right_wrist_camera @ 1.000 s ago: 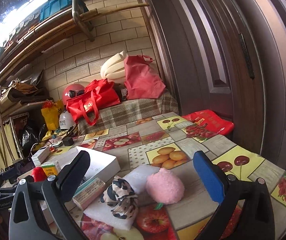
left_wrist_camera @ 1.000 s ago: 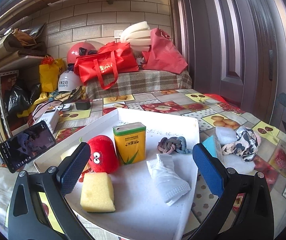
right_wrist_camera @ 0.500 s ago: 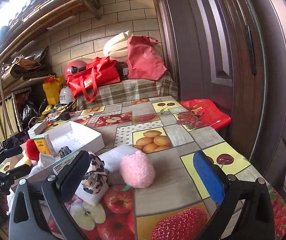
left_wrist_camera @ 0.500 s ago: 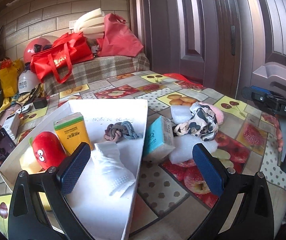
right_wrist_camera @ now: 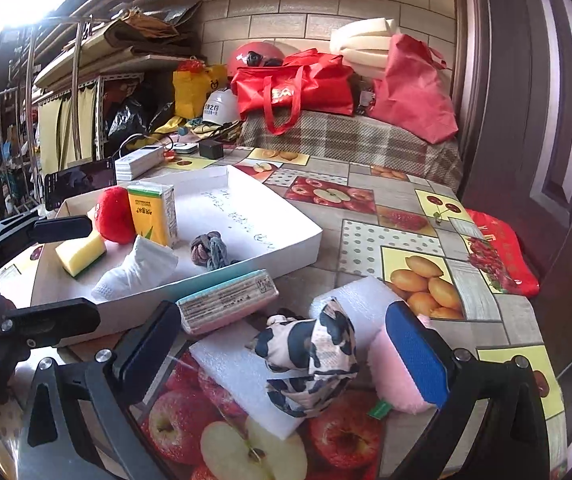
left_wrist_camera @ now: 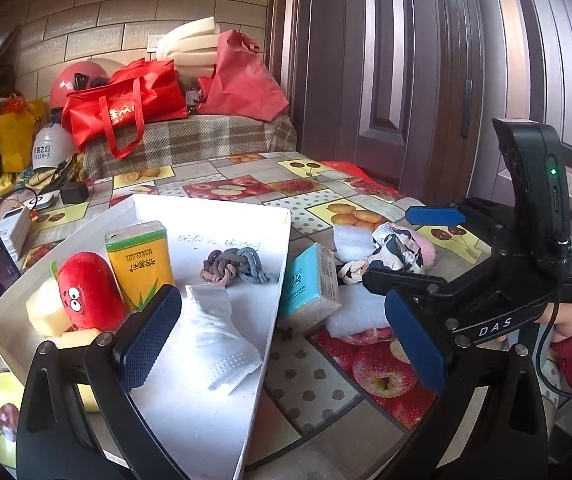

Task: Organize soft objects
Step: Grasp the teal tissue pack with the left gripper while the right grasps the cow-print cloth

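Right gripper [right_wrist_camera: 286, 354] gapes wide around the cow-print cloth [right_wrist_camera: 312, 364], pink plush [right_wrist_camera: 396, 372] at three o'clock; left gripper [left_wrist_camera: 282, 344] spread, empty

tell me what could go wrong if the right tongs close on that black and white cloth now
1. The black and white cloth lies on a thin foam sheet, so the open right tongs may pinch the foam too and drag it along.
2. The pink plush sits right against the blue pad, so closing could catch it or push it toward the table edge.
3. The teal tissue pack leans against the white tray; a sideways sweep might knock it.
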The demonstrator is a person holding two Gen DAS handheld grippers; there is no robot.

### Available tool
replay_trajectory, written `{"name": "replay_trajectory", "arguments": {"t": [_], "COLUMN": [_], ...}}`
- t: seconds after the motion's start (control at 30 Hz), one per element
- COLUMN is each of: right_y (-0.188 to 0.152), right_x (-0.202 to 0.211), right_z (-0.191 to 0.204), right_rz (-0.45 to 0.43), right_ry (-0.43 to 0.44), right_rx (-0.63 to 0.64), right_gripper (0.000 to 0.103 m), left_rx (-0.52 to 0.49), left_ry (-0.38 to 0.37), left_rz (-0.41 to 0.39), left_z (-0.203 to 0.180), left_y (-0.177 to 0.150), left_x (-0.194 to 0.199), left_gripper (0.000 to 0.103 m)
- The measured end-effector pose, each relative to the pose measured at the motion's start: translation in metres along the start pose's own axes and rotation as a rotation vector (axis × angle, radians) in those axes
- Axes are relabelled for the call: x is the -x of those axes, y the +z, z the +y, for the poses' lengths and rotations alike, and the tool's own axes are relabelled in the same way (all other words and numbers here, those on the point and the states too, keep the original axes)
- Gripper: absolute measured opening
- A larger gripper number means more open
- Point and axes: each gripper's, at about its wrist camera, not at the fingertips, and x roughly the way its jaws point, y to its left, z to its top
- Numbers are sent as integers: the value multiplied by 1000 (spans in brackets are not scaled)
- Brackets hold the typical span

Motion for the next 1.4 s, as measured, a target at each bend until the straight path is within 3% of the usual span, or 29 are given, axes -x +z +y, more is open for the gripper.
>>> {"name": "replay_trajectory", "arguments": {"t": [0.13, 0.17, 0.2, 0.23, 0.27, 0.43, 0.67, 0.83, 0.9, 1.07, 1.27, 1.33, 1.4], "right_y": [-8, -10, -11, -12, -14, -27, -43, -41, -41, -42, -42, -43, -43], "right_x": [-15, -16, -15, -16, -17, -3, 25, 25, 24, 25, 26, 27, 27], "right_z": [-4, -9, -16, -22, -27, -42, -94, -87, -88, -94, -91, -93, -94], "right_rz": [63, 76, 84, 95, 110, 126, 64, 61, 63, 58, 51, 48, 45], "right_ry": [-40, -30, -10, 7, 10, -29, -51, -47, -40, -23, -19, -17, -14], "right_rx": [-1, -25, -52, -73, -82, -98, -310, -285, -286, -317, -314, -321, -327], "right_gripper": [102, 96, 73, 57, 52, 50, 50, 50, 50, 50, 50, 50, 50], "left_rx": [-16, -18, -21, -28, -40, -111, -96, -99, -106, -58, -79, -91, -61], "left_ry": [-5, -7, -11, -19, -28, -69, -129, -133, -138, -228, -334, -308, -222], "left_rz": [7, 14, 25, 42, 61, 138, 195, 284, 288, 299, 322, 288, 231], "left_z": [-3, -3, -4, -5, -7, -25, -42, -55, -58, -61, -83, -85, -78], "left_y": [0, 0, 1, 1, 1, 1, 13, 16, 16, 10, 2, 3, 8], "left_x": [-1, -2, -4, -8, -11, -31, -68, -99, -99, -88, -69, -61, -56], "left_gripper": [102, 102, 102, 102, 102, 95, 95, 95, 95, 95, 95, 95, 95]}}
